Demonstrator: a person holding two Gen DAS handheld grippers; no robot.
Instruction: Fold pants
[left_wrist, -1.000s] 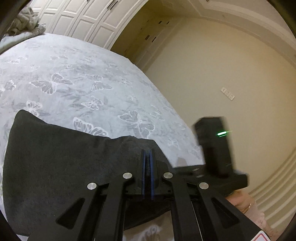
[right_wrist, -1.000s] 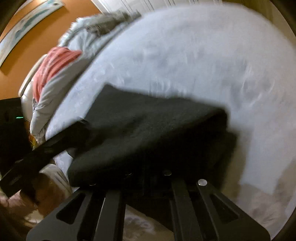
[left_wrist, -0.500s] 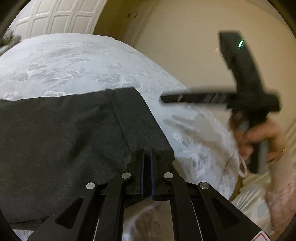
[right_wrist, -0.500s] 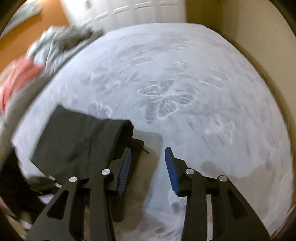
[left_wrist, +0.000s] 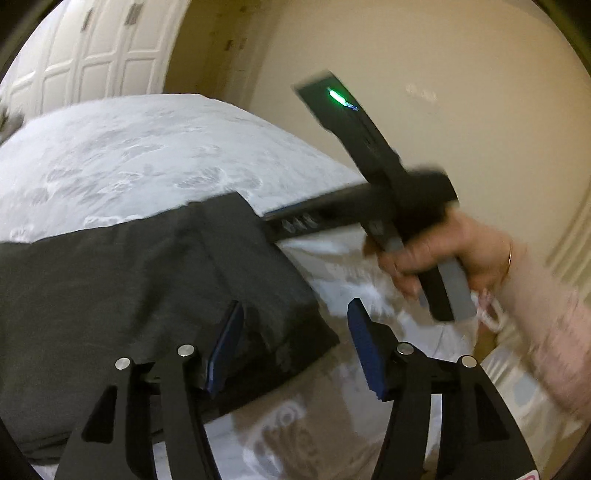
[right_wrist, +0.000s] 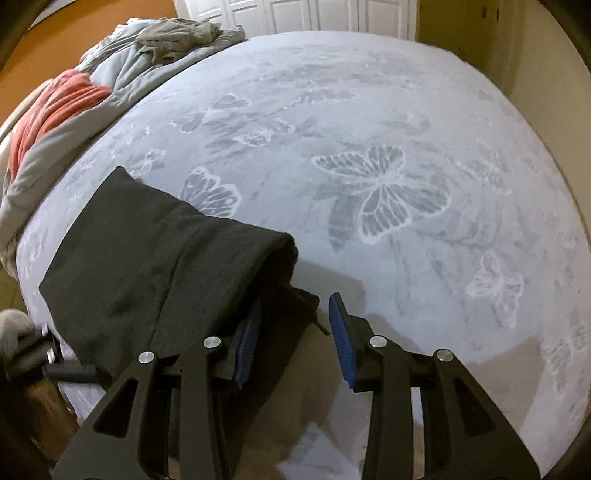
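The dark grey pants (right_wrist: 147, 258) lie folded on the butterfly-print bed cover (right_wrist: 369, 110). My left gripper (left_wrist: 295, 339) hangs just over their near corner (left_wrist: 288, 325) with its jaws opening; the cloth lies between the blue pads (left_wrist: 227, 343), which do not press on it. My right gripper (right_wrist: 295, 332) is open at the pants' folded end, its left pad over the cloth edge, its right pad over bare cover. In the left wrist view the right gripper (left_wrist: 295, 219), held by a hand (left_wrist: 443, 254), reaches the pants' far edge.
A heap of grey and red bedding (right_wrist: 74, 99) lies at the bed's far left. White panelled doors (right_wrist: 295, 14) stand behind the bed and a cream wall (left_wrist: 443, 110) to its right. The bed's near edge runs below both grippers.
Both grippers were shut on the pants a second ago. The right one opened first, the left one after it, and the pants now lie flat on the bed.
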